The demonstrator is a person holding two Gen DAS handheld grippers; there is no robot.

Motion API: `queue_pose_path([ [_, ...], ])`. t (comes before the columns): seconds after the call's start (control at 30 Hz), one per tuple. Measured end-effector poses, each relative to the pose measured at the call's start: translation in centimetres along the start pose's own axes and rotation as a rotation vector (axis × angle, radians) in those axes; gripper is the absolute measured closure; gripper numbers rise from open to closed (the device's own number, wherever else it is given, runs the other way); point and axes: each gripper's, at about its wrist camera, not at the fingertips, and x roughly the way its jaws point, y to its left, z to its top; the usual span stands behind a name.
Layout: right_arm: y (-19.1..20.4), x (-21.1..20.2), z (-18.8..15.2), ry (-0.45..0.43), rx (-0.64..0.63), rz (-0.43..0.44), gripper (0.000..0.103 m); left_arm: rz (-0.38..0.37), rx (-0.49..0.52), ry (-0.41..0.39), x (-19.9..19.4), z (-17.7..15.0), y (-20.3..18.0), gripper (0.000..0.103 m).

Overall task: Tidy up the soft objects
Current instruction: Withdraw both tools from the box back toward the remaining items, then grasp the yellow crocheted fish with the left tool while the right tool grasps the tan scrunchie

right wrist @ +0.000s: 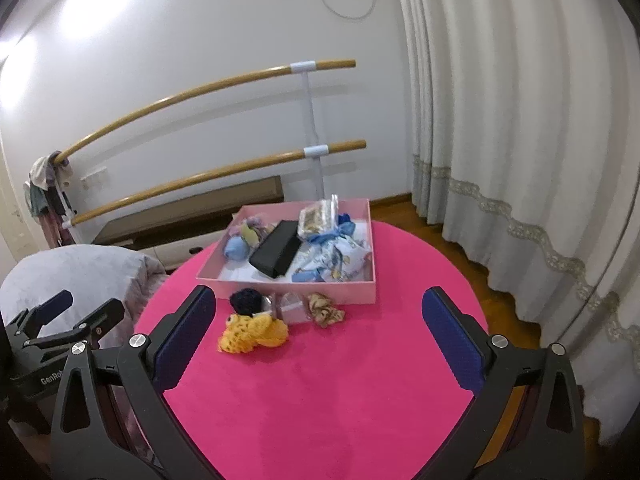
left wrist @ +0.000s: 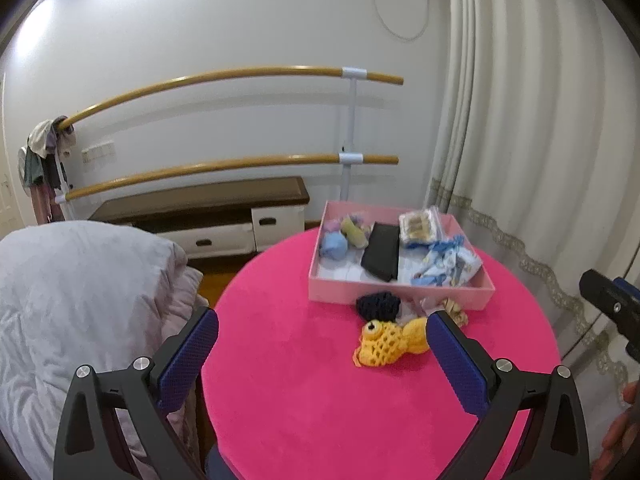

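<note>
Left wrist view: left gripper hangs low over the round pink felt-topped table, jaws spread wide w/ nothing between them. Right gripper is likewise released and empty, held back near the table's near edge. Both sit well short of the items, prob. so the whole spread stays in sight before a pick.

Shallow pink cardboard box stands at the far side of the table and already holds a pale blue soft ball, a flat black pouch, a blue-and-white printed cloth bundle and a clear packet, so it looks like the collecting place.

Loose pieces remain outside, just in front of the box wall: yellow crocheted fish toy, dark navy knitted ball touching its far side, and a tan patterned scrunchie a bit apart to the right. Something clear lies between them; can't tell what.

Fish is nearest the left gripper, so likely first pick. Yarn should squash easily; grip mid-body.
</note>
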Motion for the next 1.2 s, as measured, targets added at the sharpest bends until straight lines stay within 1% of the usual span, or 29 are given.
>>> queue_pose_path([
  [0.17, -0.9, 1.6, -0.7, 0.039, 0.009, -0.011, 0.0, -0.013, 0.021, 0.06, 2.9, -0.7, -1.0, 0.0],
  [0.3, -1.7, 3.6, -1.6, 0.084, 0.017, -0.013, 0.0, -0.023, 0.031, 0.109, 5.9, -1.1, -2.1, 0.0],
  [0.47, -2.5, 6.2, -2.4, 0.133, 0.022, -0.006, 0.0, -0.029, 0.035, 0.168, 10.2, -1.4, -3.4, 0.0],
  [0.7, -4.2, 9.9, -3.0, 0.192, 0.044, -0.001, 0.0, -0.044, 0.049, 0.254, 17.3, -2.2, -5.8, 0.0],
  [0.87, -5.1, 12.3, -3.6, 0.235, 0.054, -0.002, 0.0, -0.053, 0.032, 0.317, 22.1, -3.0, -6.4, 0.0],
  [0.93, -5.2, 13.1, -3.8, 0.25, 0.055, -0.001, 0.0, -0.074, 0.013, 0.332, 23.6, -3.3, -6.2, 0.0],
  [0.97, -5.2, 13.6, -3.9, 0.258, 0.054, 0.001, 0.0, -0.091, -0.002, 0.34, 24.3, -3.4, -5.9, 0.003],
  [1.0, -5.2, 14.0, -3.9, 0.264, 0.054, 0.003, 0.0, -0.109, -0.018, 0.347, 24.8, -3.4, -5.6, 0.004],
  [1.1, -5.1, 15.1, -4.1, 0.283, 0.051, 0.009, 0.0, -0.145, -0.015, 0.337, 25.2, -3.2, -5.5, 0.011],
  [1.17, -4.8, 16.1, -4.3, 0.299, 0.045, 0.01, 0.0, -0.169, -0.008, 0.329, 25.4, -3.1, -5.4, 0.024],
  [1.2, -4.7, 16.5, -4.4, 0.305, 0.042, 0.011, 0.0, -0.185, -0.008, 0.327, 25.4, -3.1, -5.3, 0.027],
])
